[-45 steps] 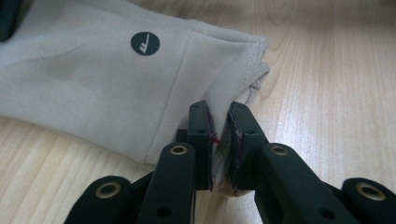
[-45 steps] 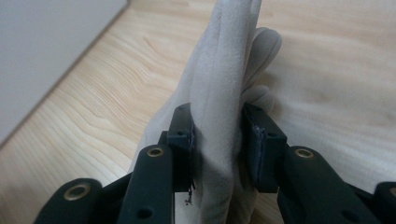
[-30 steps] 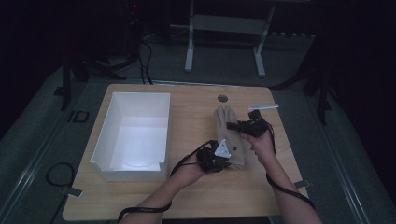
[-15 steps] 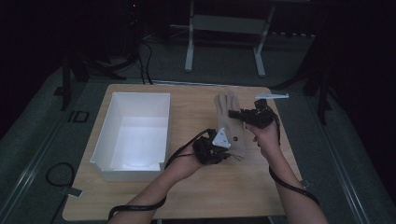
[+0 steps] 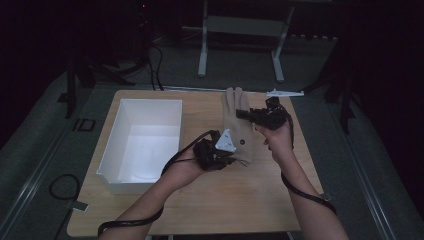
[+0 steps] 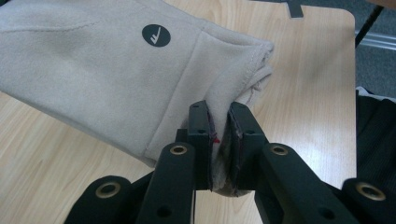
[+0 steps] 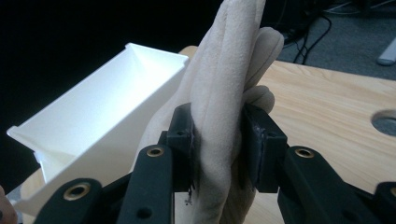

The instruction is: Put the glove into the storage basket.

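A beige suede-like fabric glove (image 5: 238,125) with a small round dark logo hangs stretched between two hand-held grippers above the light wooden table (image 5: 260,200), clear of the board. The left gripper (image 5: 231,156), at the glove's six o'clock end in the high view, is clenched hard on the stitched cuff (image 6: 219,140), its black jaws almost meeting through the cloth. The right gripper (image 5: 246,114), toward twelve o'clock, is clamped across the bunched fingers (image 7: 219,140), jaws held wider by the thicker fold.

The step in hand looks like the carry: the glove is lifted and ready to travel to the white rectangular plastic bin (image 5: 175,107), which stands open at about nine o'clock from the glove.

The next move probably calls for both hands to swing together toward the bin, keeping the glove high enough to clear the near wall, then letting go over its floor.
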`<action>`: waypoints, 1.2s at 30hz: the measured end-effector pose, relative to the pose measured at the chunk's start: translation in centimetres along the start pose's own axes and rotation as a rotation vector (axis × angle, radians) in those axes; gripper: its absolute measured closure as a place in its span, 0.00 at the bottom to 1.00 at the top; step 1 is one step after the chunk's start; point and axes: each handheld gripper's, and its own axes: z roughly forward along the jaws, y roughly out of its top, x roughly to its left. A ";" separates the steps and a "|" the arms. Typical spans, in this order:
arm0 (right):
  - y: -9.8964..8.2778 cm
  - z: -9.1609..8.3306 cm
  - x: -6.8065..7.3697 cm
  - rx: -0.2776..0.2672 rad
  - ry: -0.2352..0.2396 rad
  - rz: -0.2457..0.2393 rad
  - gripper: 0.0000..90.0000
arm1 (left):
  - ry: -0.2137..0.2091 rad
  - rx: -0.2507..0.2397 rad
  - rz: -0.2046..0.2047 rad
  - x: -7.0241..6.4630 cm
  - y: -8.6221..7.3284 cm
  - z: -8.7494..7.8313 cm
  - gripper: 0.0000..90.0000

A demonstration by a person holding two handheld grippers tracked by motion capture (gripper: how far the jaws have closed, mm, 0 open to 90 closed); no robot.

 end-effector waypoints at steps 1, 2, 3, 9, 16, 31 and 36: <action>0.2 0.2 0.3 -0.007 0.002 -0.003 0.74 | 0.005 0.001 -0.003 0.1 -0.1 -0.3 0.91; 0.4 0.5 0.5 -0.009 0.009 -0.001 0.74 | 0.005 0.003 -0.005 0.3 -0.2 -0.7 0.91; 0.7 0.8 0.9 -0.010 0.011 -0.009 0.74 | 0.009 0.005 -0.006 0.3 -0.3 -0.9 0.91; 2.0 2.6 2.7 -0.005 0.036 -0.033 0.74 | 0.027 0.006 -0.034 1.1 -1.6 -3.1 0.91; 3.1 4.7 4.7 -0.002 0.069 -0.051 0.74 | 0.057 0.003 -0.059 1.7 -3.4 -5.5 0.91; 4.1 9.8 9.4 0.024 0.132 -0.088 0.74 | 0.087 0.026 -0.099 2.4 -7.7 -9.5 0.91; 4.4 11.7 11.0 0.036 0.147 -0.102 0.74 | 0.104 0.035 -0.119 2.7 -9.5 -10.9 0.91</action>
